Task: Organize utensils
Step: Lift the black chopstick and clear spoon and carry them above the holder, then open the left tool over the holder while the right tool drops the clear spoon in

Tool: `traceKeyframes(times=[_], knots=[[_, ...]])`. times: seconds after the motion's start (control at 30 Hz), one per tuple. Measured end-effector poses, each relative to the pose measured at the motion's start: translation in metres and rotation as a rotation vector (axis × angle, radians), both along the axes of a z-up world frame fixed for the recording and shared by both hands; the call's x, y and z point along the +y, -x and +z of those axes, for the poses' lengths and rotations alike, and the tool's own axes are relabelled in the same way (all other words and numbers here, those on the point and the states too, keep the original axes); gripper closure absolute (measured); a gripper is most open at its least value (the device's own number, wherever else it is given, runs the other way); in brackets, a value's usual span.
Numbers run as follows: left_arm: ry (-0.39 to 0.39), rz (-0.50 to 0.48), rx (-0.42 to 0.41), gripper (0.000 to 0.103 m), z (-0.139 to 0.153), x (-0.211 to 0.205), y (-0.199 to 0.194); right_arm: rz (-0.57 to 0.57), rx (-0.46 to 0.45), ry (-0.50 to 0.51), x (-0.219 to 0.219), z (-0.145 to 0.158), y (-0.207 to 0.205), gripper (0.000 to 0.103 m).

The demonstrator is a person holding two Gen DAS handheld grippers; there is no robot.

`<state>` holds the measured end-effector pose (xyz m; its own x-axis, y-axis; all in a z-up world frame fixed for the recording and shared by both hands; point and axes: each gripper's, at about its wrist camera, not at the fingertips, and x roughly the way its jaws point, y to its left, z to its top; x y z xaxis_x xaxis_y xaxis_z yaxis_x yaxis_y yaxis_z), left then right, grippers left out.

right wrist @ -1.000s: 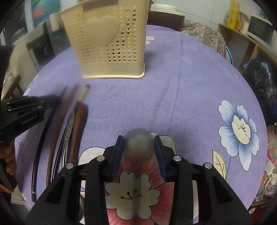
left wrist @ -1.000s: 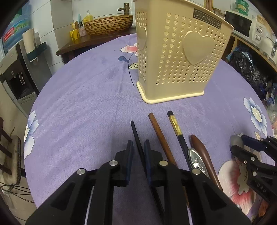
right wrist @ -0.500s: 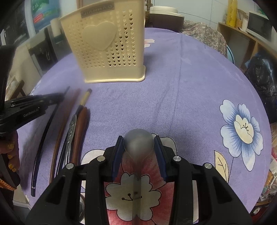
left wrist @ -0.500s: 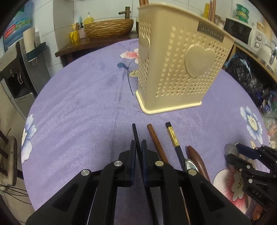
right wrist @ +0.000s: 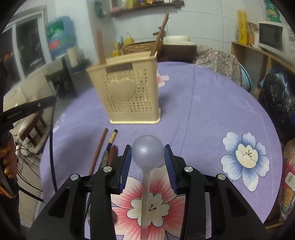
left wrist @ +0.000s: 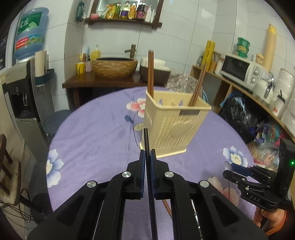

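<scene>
A home kitchen: microwave (left wrist: 237, 68), water dispenser (left wrist: 20, 88), shelf of bottles (left wrist: 127, 11), floral-clothed table (left wrist: 95, 133).

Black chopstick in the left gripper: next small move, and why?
Probably carry it forward over the cream holder and tip it down. The left gripper is shut on the black chopstick, lifted off the purple cloth, short of the holder's open compartments, where brown chopsticks stand.

Three brown chopsticks (left wrist: 150, 73) stand in one holder (left wrist: 175, 127); one spoon (right wrist: 147, 153), one black chopstick (left wrist: 146, 140).
</scene>
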<state>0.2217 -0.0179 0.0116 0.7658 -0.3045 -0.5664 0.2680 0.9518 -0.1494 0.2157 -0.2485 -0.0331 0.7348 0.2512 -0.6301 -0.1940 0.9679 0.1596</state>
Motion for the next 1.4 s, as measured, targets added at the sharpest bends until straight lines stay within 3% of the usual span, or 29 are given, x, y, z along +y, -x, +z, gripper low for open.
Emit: traceKeyframes(times=[0.37,0.8,1.07,1.23,1.4], knots=[[0.04,-0.001,-0.103,0.097,0.045,0.015,0.01,0.033,-0.096,-0.074,-0.012,0.051,0.013,0.066],[0.042,-0.014,-0.103,0.097,0.045,0.017,0.008,0.075,-0.127,-0.089,-0.007,0.06,0.005,0.066],[0.041,-0.028,-0.126,0.097,0.062,0.02,0.009,0.096,-0.173,-0.083,-0.003,0.082,-0.002,0.066],[0.044,-0.057,-0.19,0.097,0.103,0.01,0.006,0.088,-0.272,-0.071,0.0,0.125,-0.019,0.066],[0.051,-0.082,-0.298,0.097,0.167,-0.013,-0.008,0.031,-0.395,-0.097,0.001,0.188,-0.057,0.066]])
